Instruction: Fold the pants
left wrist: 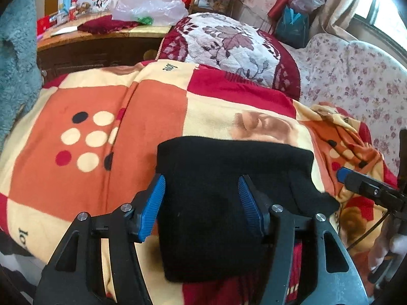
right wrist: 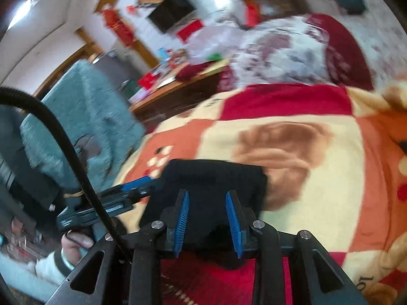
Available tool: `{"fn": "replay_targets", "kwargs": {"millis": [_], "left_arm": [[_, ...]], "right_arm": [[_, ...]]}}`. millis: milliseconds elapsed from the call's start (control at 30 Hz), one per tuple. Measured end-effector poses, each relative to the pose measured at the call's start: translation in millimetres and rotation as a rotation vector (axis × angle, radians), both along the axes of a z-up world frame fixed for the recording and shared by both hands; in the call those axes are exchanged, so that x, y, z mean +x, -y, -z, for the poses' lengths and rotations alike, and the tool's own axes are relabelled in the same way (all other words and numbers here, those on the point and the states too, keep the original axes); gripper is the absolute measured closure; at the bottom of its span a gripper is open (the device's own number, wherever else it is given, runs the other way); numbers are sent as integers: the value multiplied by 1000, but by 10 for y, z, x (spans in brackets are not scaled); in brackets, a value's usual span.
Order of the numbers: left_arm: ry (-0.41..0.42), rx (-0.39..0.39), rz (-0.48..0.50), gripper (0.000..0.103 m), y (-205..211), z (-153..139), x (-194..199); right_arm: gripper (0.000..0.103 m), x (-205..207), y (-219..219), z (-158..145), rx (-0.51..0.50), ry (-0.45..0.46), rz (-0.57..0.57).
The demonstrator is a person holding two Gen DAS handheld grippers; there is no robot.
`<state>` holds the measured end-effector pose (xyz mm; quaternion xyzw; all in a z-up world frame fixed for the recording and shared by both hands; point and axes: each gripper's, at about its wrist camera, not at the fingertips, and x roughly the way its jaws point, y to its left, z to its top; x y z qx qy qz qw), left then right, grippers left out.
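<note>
the black pants (left wrist: 229, 198) lie on the bed as a compact folded bundle, resting on the patchwork blanket (left wrist: 96, 117) of orange, cream and red squares. in the left wrist view the bundle fills the centre and runs down toward 6 o'clock, its far edge straight and its 3 o'clock corner flaring out a little.

the left claw (left wrist: 201, 203) stands released: its blue pads are spread apart over the cloth, one at the bundle's 9 o'clock edge and one further in, neither pinching anything. the right claw (right wrist: 207, 216) also looks released, its pads set narrower, with the near edge of the pants lying below and between them; the cloth does not appear pressed, though blur makes this less sure. in that view the left claw shows at 9 o'clock with a hand (right wrist: 73, 244) behind it.

the fold seems nearly complete, so the step in hand looks like letting go and tidying. to do it well, lift both claws straight away from the cloth so no pad drags a layer open. then press down on the flared corner at 3 o'clock to square it with the rest. keep the bundle on the flat part of the blanket, away from the rumpled folds (left wrist: 351, 137) at 3 o'clock.
</note>
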<state>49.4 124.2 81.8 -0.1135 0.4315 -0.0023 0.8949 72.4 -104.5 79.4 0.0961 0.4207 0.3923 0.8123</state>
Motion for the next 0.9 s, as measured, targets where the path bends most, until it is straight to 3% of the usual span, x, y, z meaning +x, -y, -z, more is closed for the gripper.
{"fn": "replay_targets", "kwargs": {"millis": [133,367,533,667,900], "left_arm": [[11,35,-2,44,39,-13,-138],[-53,25,-13,44,100,246,-132],[-51,53,-19,44,144,251,-136],[-51,42,-28,44,116,219,-146],[-16,72,-13,44,167,91,-195]], "right_arm": [[74,-136,-290,44,-44,5,-92],[74,-208,-412,490,-307,45,-85],[74,-155,-201,529,-193,-6,-56],[54,-159,-150,415,-155,-18,-31],[54,-152,-141,300,-131,-5,-6]]}}
